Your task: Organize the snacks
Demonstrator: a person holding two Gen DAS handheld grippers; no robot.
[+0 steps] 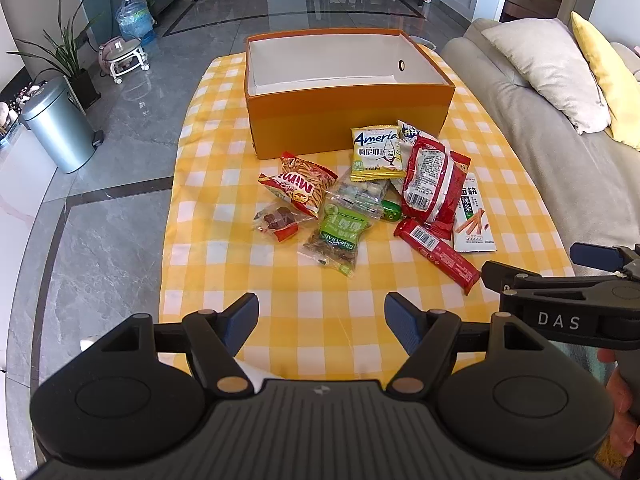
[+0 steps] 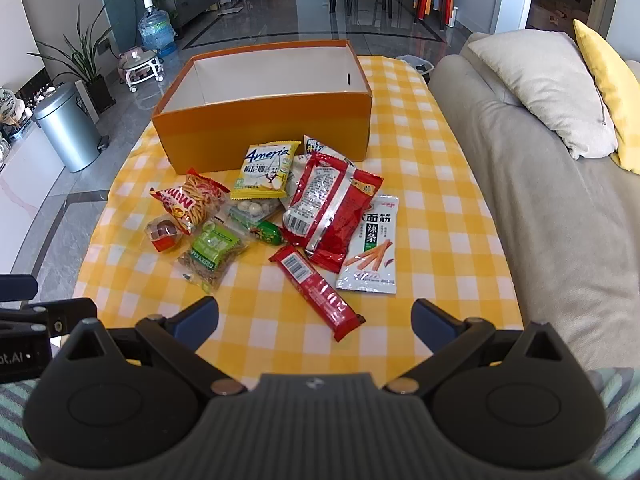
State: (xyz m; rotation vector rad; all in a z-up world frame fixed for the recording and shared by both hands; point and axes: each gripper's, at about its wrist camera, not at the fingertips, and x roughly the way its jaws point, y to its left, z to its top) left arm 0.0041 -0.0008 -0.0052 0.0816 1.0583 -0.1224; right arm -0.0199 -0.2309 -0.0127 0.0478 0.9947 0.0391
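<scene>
I am holding both tools level and side by side, pointing toward twelve o'clock. My left tool [image 1: 321,322] is gaping wide with nothing between its blue pads. My right tool [image 2: 315,322] is spread wider still, also gripping nothing, and is sitting at three o'clock of the left.

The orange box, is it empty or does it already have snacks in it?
Empty as far as visible: the orange box shows only bare white walls.

Blue-and-white packet [image 1: 409,129] mostly hidden behind the red packet [image 1: 430,180]; green candy [image 2: 267,233] half under clear bags
</scene>
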